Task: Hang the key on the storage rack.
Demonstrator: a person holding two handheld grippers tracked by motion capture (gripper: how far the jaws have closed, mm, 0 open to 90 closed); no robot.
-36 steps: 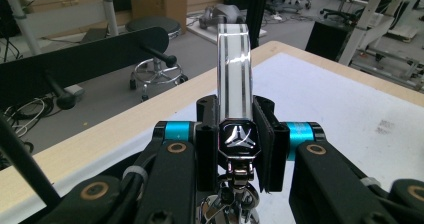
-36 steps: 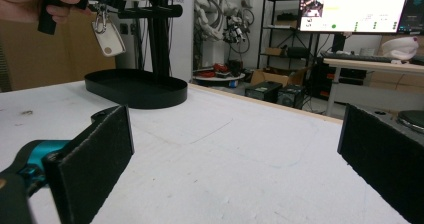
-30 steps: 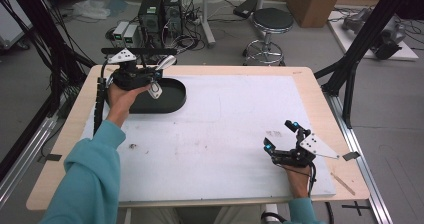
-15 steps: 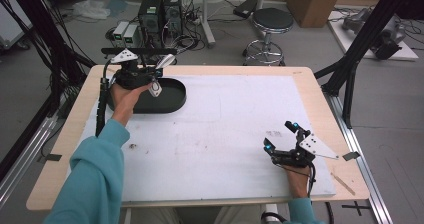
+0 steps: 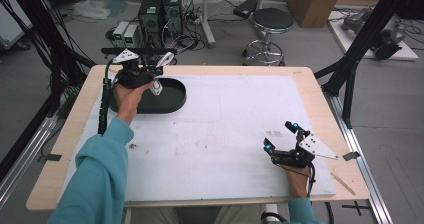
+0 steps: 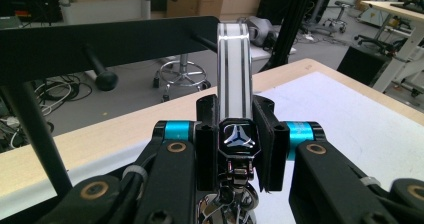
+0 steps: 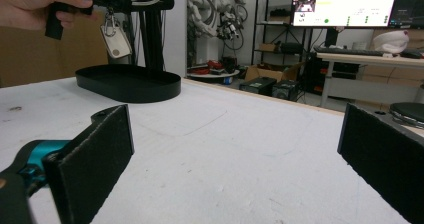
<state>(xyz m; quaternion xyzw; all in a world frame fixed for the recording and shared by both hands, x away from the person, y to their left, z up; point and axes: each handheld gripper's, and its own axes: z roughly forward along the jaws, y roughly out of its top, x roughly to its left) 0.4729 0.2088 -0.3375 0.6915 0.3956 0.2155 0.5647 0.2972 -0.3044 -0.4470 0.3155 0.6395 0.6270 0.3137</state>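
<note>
Black and oval, a shallow tray [image 5: 170, 102] lies near the far left corner of the tabletop [image 5: 60, 149], which is pale wood under a white sheet [image 5: 225, 124]. From the tray rises a black stand [image 6: 100, 46] with a flat crossbar and pegs pointing out from it. The left hand [image 5: 127, 96], in a teal sleeve [image 5: 100, 169], holds the left gripper [image 5: 150, 73] above the tray's left end, close to that crossbar. Its jaws are closed on a keychain [image 6: 233, 99]: in the left gripper view a white strap with grey stripes stands up between the two black pads, a dark badge with a silver three-pointed emblem sits just at their front, and a shiny metal clasp hangs beneath. In the high view a pale tag [image 5: 157, 88] dangles from the gripper over the tray, and the right gripper view shows that same tag [image 7: 116, 44] hanging clear above the tray's rim [image 7: 130, 86].

Bare white sheet takes up the middle of the tabletop, faintly smudged, with a small dark mark near the left sleeve.

Near the front right corner the right hand [image 5: 297, 176] rests the right gripper [image 5: 281, 137] low on the sheet. Its jaws stand wide apart with nothing between them; its own view shows the two black pads [image 7: 92, 159] spread to either side over bare sheet.
</note>
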